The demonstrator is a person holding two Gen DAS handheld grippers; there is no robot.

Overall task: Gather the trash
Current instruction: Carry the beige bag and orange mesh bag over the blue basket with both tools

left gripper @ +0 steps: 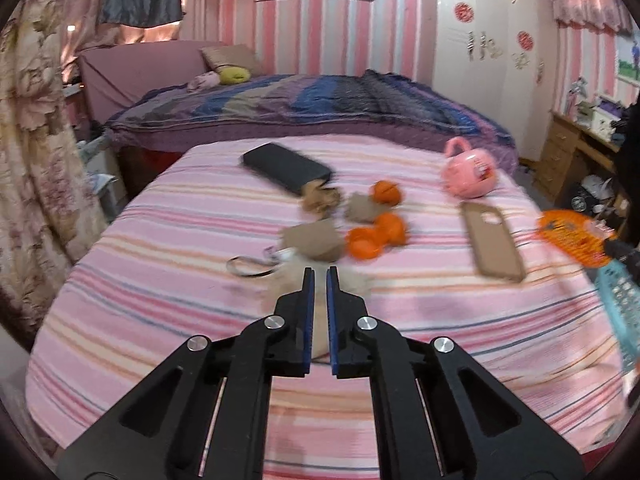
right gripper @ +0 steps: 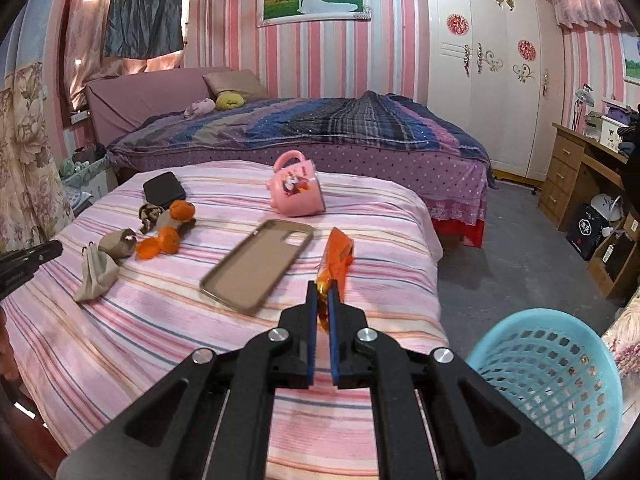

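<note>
Right gripper [right gripper: 323, 300], jaws clamped on a crinkled orange foil wrapper [right gripper: 335, 258], holds it above the pink striped bed [right gripper: 120, 344], the perforated light-blue plastic basket [right gripper: 548, 364] just right of it: transport step, next a swing over the rim and release. Left gripper [left gripper: 320, 280], jaws nearly closed and apparently empty, hovers over a beige cloth pouch [left gripper: 280, 284]. Beyond the wrapper lie crumpled brown paper wads [right gripper: 118, 243] and orange peel [right gripper: 160, 242].

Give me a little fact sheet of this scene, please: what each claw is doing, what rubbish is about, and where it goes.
right gripper: shut on orange wrapper
left gripper: nearly shut, over a blurred beige item; grip unclear
bin: blue basket, on the floor beside the striped bed
rubbish left: orange peels, crumpled brown paper
not rubbish: pink mug, phone case
</note>
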